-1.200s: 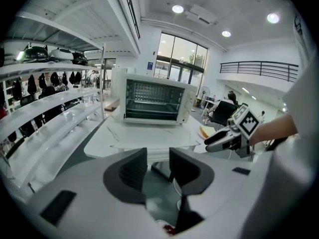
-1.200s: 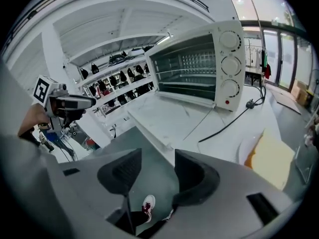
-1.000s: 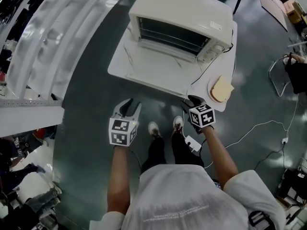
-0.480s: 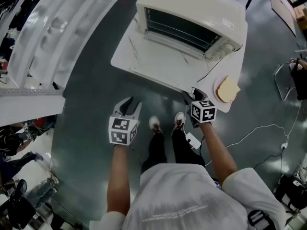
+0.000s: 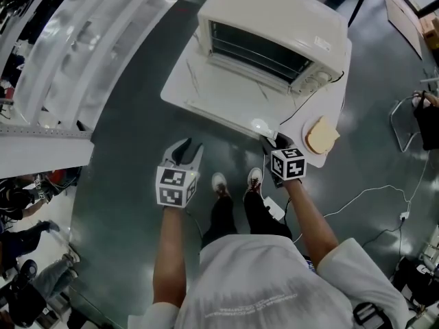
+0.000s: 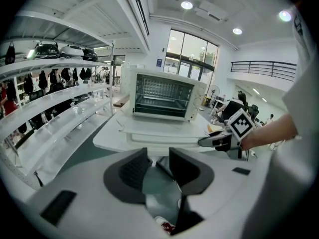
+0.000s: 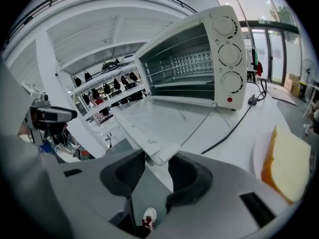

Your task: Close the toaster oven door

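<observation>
The white toaster oven stands on a white table, and its glass door hangs open, lying flat toward me. My right gripper is at the door's front right corner. In the right gripper view the door's handle end lies between the closing jaws of that gripper, and the pads do not clearly press on it. The left gripper hangs open below the table's front edge, with nothing between its fingers.
A plate with a slice of bread sits at the table's right corner, close to my right gripper. The oven's black cable runs across the table. Curved white shelving stands at the left. Cables lie on the floor.
My right gripper has moved up from the table's corner to the open door's front corner. The left gripper has stayed where it was.
</observation>
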Available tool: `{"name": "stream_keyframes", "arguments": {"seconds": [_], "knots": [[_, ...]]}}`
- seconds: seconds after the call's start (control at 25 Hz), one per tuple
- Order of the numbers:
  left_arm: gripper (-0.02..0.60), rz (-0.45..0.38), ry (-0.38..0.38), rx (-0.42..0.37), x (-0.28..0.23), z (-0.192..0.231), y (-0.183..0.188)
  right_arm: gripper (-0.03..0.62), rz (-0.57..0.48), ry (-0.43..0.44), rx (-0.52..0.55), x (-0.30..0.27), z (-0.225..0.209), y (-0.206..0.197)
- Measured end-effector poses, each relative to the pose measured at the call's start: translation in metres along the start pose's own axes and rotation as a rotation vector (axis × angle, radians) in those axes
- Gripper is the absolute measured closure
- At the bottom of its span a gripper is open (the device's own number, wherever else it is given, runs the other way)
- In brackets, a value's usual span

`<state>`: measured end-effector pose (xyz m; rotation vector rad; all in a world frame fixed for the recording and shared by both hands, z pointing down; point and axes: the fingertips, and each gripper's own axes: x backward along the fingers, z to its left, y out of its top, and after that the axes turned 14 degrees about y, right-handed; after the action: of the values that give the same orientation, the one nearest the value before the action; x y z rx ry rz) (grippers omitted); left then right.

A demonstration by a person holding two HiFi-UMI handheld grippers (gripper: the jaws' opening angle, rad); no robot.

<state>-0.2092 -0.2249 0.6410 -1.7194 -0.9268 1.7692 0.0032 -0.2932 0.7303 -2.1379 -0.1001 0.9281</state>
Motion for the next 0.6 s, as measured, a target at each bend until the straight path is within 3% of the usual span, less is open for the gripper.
{"name": "stream_keyframes", "arguments": {"seconds": [0.16, 0.36, 0.6], "knots": [[0.438, -0.029, 0.0, -0.005, 0.002, -0.001, 0.018, 0.437, -0.021, 0.039, 0.025, 0.013, 0.007, 0.018], [0.438, -0.067, 0.006, -0.072, 0.0, -0.006, 0.044, 0.437, -0.057, 0.08, 0.035, 0.028, 0.013, 0.042], [0.438, -0.126, -0.018, -0.063, -0.002, -0.013, 0.081, 0.437, -0.149, 0.12, 0.067, 0.051, 0.018, 0.082]]}}
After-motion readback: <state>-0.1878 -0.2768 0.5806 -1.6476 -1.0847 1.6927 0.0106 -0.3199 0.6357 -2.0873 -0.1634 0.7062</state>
